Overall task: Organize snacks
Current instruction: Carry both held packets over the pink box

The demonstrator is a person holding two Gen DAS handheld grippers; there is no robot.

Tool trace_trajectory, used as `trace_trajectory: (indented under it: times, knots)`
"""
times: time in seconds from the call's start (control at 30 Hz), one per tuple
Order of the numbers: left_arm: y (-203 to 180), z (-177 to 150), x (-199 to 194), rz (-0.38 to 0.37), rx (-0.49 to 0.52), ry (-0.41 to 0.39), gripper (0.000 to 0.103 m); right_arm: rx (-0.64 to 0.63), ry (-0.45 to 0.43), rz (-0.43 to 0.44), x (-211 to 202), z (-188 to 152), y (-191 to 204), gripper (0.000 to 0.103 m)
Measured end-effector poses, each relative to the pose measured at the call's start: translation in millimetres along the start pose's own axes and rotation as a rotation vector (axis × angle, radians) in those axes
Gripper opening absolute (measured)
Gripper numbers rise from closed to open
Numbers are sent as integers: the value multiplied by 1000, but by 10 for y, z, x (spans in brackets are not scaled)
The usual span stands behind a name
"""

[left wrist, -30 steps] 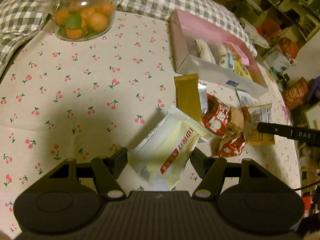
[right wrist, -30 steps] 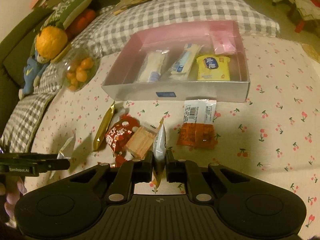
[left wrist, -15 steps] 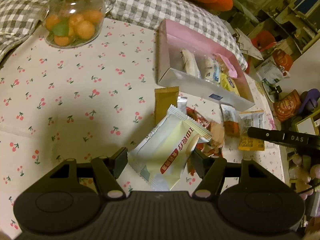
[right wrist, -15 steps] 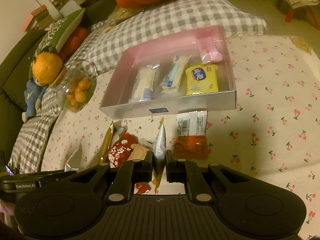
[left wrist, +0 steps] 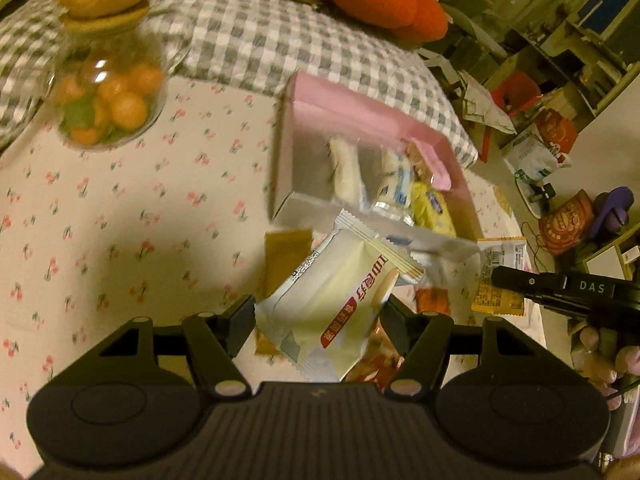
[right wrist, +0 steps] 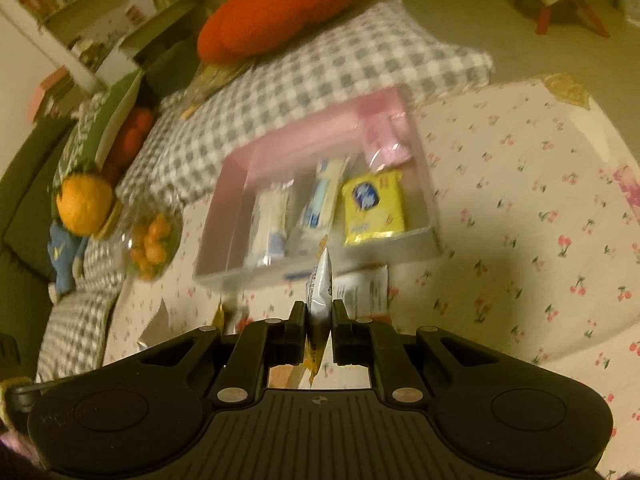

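The left gripper (left wrist: 318, 312) is clamped across the width of a puffy cream-white pillow pack (left wrist: 340, 296), a glossy film wrapper with crimped, saw-toothed end seams and a red label, held tilted in the air above the counter (left wrist: 120, 208). The right gripper (right wrist: 319, 316) is pinched tight on a thin silver foil sachet (right wrist: 320, 284), held edge-on so that it rises as a narrow, pointed blade between the black fingers. Beneath and just past the left gripper, loose wrappers lie on the counter near the box's front wall: a flat mustard-gold packet (left wrist: 284, 256), an orange packet with a printed white back (left wrist: 498, 276), and a crinkled red one, partly hidden. Beyond them stands a shallow rectangular box (right wrist: 424, 184) with pink inner walls and pale outer sides, holding two long white bars laid side by side, a square yellow pack (right wrist: 374, 208) and a small pink pouch in its far corner. The counter is covered by a soft cream cloth printed with small red cherries. Toward its far left edge stands a round clear glass jar (left wrist: 108, 96) of orange and green balls with a wooden lid. A grey-and-white checked cushion (right wrist: 320, 76) lies behind the box.
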State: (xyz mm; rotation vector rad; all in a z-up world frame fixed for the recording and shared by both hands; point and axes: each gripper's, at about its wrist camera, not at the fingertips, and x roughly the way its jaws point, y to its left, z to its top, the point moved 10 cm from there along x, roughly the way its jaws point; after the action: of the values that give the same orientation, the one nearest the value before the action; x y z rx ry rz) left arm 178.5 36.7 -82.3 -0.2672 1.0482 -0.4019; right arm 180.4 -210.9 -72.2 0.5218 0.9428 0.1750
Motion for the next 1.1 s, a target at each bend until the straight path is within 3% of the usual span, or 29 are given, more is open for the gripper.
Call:
trace_trajectory:
  times: [0.3,0.67,1.1]
  knots:
    - [-216,407,165,35,25,-47,64,68,-79,6,27,359,-118,11]
    - [-378,783,457,92,49,-80,64,158,-100,22,267,533,-291,11]
    - [-345,948,868,171,53,-69,64,135,-44,23,464,492,-370,16]
